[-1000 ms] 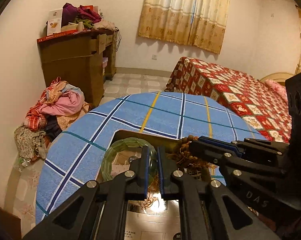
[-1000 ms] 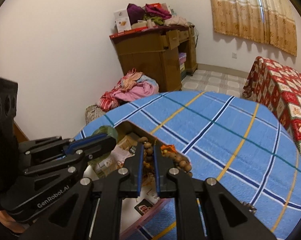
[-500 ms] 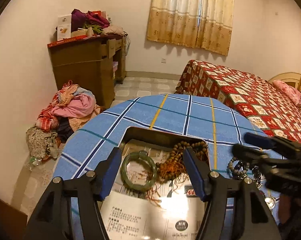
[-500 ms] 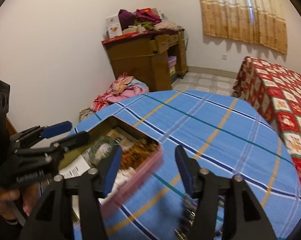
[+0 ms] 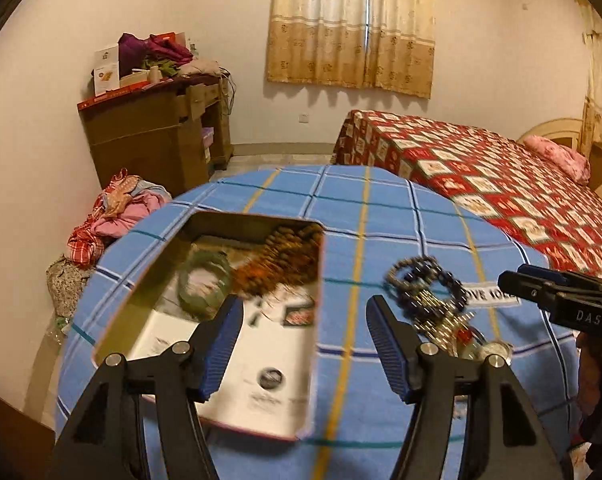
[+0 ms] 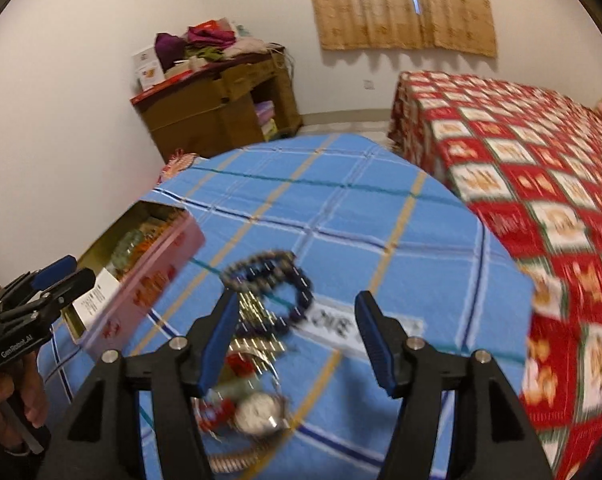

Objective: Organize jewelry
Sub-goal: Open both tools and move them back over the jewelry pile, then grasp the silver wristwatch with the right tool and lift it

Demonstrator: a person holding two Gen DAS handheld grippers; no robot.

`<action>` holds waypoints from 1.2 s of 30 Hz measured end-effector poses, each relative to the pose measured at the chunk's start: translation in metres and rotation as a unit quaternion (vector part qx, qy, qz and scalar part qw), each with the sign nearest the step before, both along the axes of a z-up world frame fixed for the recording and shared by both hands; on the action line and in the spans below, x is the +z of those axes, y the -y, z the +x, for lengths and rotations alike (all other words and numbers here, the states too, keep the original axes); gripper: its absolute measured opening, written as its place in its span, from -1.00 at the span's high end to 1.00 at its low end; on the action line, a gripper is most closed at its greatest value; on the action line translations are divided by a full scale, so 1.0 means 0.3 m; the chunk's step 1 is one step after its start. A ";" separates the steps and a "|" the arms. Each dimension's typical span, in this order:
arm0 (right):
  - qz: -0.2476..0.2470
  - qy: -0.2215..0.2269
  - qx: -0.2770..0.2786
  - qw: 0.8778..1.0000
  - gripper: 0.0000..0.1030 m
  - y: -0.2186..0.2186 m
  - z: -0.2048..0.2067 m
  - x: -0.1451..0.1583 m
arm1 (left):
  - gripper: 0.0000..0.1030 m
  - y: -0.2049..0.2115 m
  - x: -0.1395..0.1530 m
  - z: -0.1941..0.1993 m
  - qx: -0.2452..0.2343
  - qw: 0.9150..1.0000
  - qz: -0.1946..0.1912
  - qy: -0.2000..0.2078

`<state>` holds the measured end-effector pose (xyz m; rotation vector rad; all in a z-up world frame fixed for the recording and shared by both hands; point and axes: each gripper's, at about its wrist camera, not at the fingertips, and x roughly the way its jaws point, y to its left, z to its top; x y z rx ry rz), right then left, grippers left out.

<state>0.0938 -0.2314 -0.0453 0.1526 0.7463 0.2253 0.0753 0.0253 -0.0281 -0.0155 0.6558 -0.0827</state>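
An open pink box [image 5: 205, 320] [image 6: 141, 300] lies on the blue checked table. It holds a green bangle [image 5: 203, 286], a brown bead necklace [image 5: 289, 254] and a white leaflet [image 5: 261, 376]. To its right a heap of loose jewelry [image 5: 433, 300] [image 6: 261, 320] lies on the cloth: dark bead bracelets [image 6: 277, 280], a metal band, red pieces and a wristwatch [image 6: 257, 414]. My left gripper [image 5: 301, 348] is open and empty above the box's near right corner. My right gripper [image 6: 295, 340] is open and empty above the heap.
The round table [image 5: 381, 216] has a blue checked cloth with a white label [image 6: 341, 324]. A bed with a red patterned cover [image 5: 481, 168] stands behind on the right. A brown cabinet [image 5: 157, 136] and a heap of clothes [image 5: 117, 216] are at the back left.
Both grippers opened and let go of the bangle and the bead necklace, which now lie in the box. Both then pulled back and swung right toward the loose heap.
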 end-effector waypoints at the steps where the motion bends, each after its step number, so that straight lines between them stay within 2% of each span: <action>1: -0.004 -0.002 0.001 1.000 -0.23 0.000 -0.014 -0.005 | -0.25 0.013 -0.007 -0.008 -0.004 1.000 0.003 -0.001; 4: -0.018 -0.007 0.004 1.000 -0.23 -0.002 -0.060 -0.032 | -0.25 0.051 -0.026 -0.032 -0.001 1.000 0.025 0.000; 9: -0.027 -0.014 0.023 0.999 -0.23 -0.016 -0.118 -0.080 | -0.25 0.091 -0.059 -0.062 -0.009 1.000 0.028 -0.004; 14: -0.045 -0.025 0.046 0.998 -0.21 -0.045 -0.117 -0.124 | -0.25 0.137 -0.082 -0.077 -0.024 0.999 0.039 -0.008; 24: -0.109 -0.002 0.068 0.992 -0.19 -0.124 -0.131 -0.157 | -0.25 0.147 -0.091 -0.081 -0.031 0.999 0.035 -0.009; 25: -0.109 0.000 0.067 0.992 -0.17 -0.123 -0.132 -0.155 | -0.25 0.146 -0.091 -0.080 -0.033 0.999 0.034 -0.011; 28: -0.113 0.007 0.071 0.991 0.12 -0.132 -0.138 -0.158 | -0.25 0.154 -0.093 -0.080 -0.040 0.999 0.034 -0.013; 36: -0.097 0.023 0.058 0.993 0.15 -0.110 -0.152 -0.144 | -0.25 0.164 -0.092 -0.084 -0.050 0.998 0.029 -0.009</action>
